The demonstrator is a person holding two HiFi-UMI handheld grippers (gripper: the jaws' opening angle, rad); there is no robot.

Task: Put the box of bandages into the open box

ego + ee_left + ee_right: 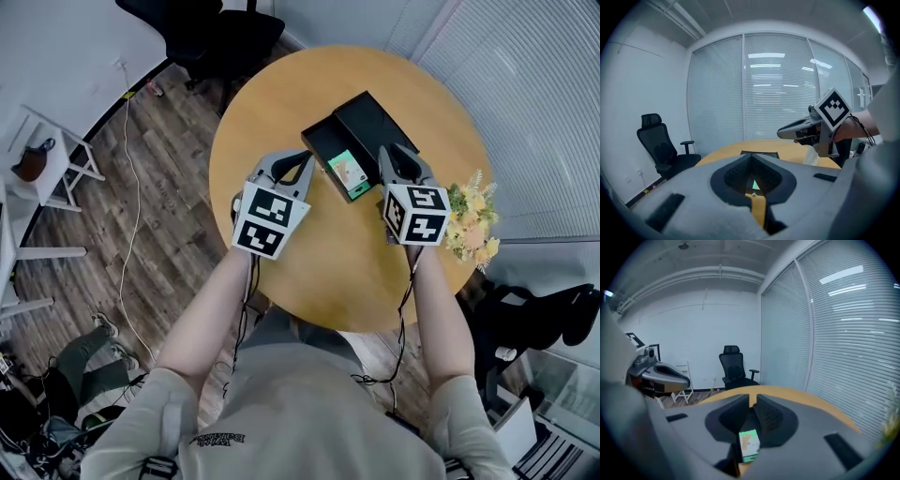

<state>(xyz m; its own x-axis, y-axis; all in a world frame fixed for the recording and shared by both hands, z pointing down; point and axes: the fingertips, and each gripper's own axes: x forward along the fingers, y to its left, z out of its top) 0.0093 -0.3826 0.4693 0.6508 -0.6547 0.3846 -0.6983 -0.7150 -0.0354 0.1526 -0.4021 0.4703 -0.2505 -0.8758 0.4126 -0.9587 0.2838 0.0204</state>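
Only the head view shows the whole open box (pixel 361 131).

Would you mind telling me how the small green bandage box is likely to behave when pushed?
The bandage box looks like small printed card, so it is probably light and easily dented. Its flat, rectangular faces suggest it would slide rather than roll.

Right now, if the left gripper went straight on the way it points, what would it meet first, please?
Probably the open black box, just beyond the left gripper's shut tips; depth is unclear.
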